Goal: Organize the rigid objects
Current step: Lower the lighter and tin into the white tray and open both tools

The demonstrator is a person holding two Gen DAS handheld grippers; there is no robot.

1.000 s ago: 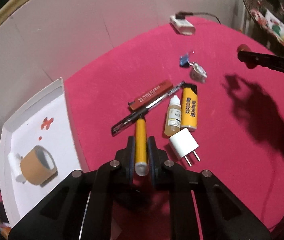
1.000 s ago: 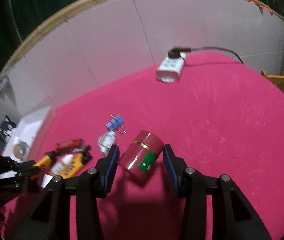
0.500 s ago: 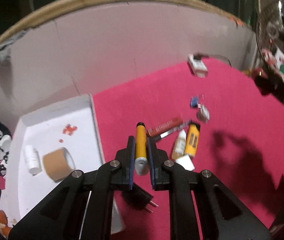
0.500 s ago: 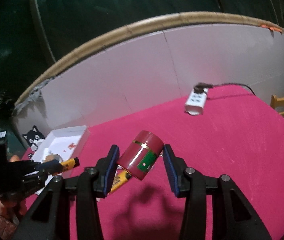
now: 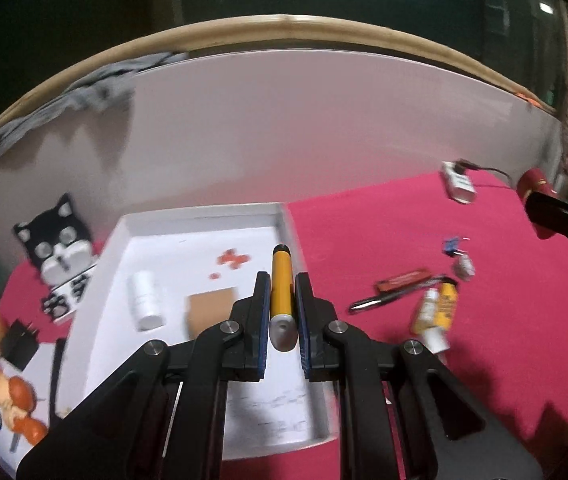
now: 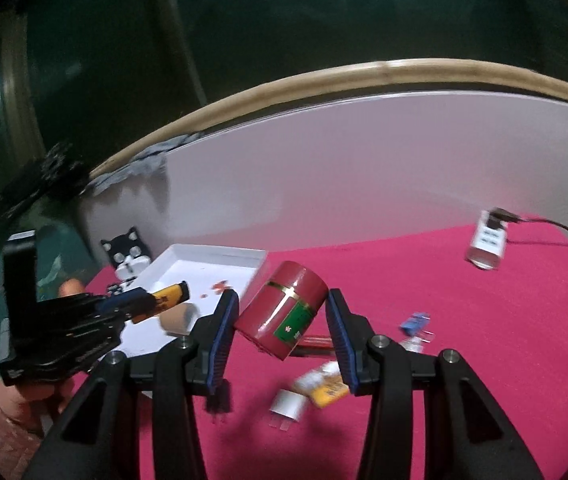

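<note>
The white tray (image 5: 284,216) at centre-left of the left wrist view already contains a white bottle (image 5: 145,300) and a brown tape roll (image 5: 211,312), so it is judged to be the collection point, which explains why both tools carry items toward it. The left gripper (image 5: 281,304) is pinched on a yellow marker (image 5: 281,280), held lengthwise above the tray's right edge. The right gripper (image 6: 281,320), at lower centre of the right wrist view, is spread wide yet clamps a tilted red canister (image 6: 284,312) above the red tablecloth (image 6: 484,360), right of the tray.
</note>
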